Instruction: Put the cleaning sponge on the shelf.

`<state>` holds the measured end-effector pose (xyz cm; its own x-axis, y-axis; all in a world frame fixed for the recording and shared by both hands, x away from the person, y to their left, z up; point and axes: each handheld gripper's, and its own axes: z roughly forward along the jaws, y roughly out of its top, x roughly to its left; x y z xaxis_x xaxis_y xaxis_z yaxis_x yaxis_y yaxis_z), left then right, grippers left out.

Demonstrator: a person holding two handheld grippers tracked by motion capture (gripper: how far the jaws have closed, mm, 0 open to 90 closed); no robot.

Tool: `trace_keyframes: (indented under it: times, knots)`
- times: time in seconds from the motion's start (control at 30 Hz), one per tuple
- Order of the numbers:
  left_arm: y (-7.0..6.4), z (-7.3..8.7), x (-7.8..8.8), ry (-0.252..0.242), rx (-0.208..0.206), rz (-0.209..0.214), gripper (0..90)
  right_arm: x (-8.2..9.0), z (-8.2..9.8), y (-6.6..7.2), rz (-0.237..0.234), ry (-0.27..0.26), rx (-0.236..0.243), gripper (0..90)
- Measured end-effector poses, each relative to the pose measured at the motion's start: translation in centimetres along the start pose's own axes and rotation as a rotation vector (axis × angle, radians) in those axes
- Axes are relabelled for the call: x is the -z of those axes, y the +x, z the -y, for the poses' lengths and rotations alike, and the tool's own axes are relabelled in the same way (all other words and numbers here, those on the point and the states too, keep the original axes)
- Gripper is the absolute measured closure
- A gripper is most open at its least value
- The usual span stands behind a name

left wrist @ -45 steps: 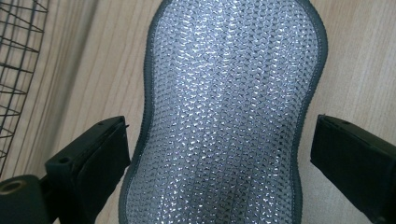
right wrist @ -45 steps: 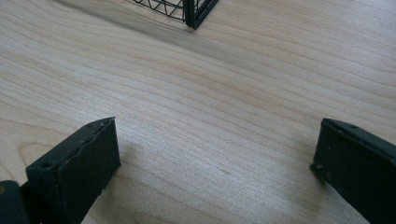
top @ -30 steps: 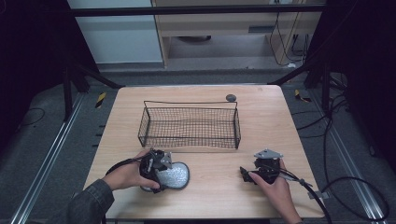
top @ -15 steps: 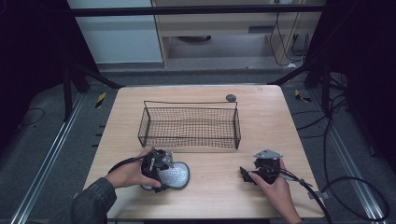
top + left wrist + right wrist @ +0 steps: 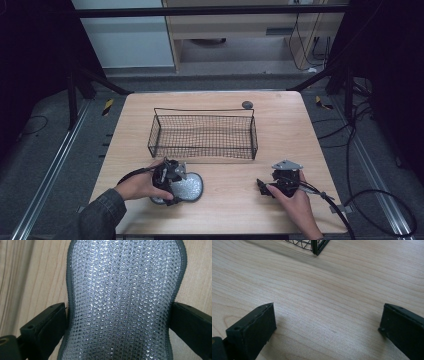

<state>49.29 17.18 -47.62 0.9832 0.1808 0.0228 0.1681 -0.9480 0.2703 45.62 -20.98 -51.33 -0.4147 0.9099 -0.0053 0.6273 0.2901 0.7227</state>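
Progress is judged early: the silver mesh pad (image 5: 125, 297) lies near the desk's (image 5: 320, 130) front-left corner, straddled by the left gripper's (image 5: 168, 182) parted fingers, ungrasped. The right gripper's (image 5: 278, 186) fingers are spread, empty; the wire basket (image 5: 202, 136) is unfilled.

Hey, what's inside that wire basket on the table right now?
Nothing is visible inside the wire basket; the wooden table shows through its mesh. The silver scaly pad lies outside, in front of it, between the left tool's jaws.
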Motion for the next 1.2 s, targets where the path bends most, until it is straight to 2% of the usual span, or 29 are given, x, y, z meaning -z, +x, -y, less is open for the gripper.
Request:
trace_keyframes:
  times: [0.23,0.33,0.67,0.97,1.17,1.2]
  knots:
    - [0.2,0.1,-0.1,-0.006,0.012,0.008,1.4,0.0,0.0,0.0,-0.001,0.001,-0.003,0.6]
    - [0.1,0.1,-0.3,0.002,-0.003,0.002,1.4,0.0,0.0,0.0,-0.001,0.001,-0.002,0.6]
    - [0.1,0.0,-0.1,-0.003,-0.006,-0.011,6.2,0.0,0.0,0.0,-0.001,0.001,-0.002,0.6]
    - [-0.1,-0.1,1.5,-0.038,0.011,-0.042,7.4,0.0,0.0,0.0,-0.002,0.001,-0.002,0.6]
    - [-0.2,-0.4,3.3,-0.052,-0.002,-0.093,7.6,0.0,0.0,0.0,-0.001,0.001,-0.002,0.6]
    - [-0.3,-0.4,3.4,-0.053,0.007,-0.095,7.8,0.0,0.0,0.0,-0.002,0.001,-0.003,0.6]
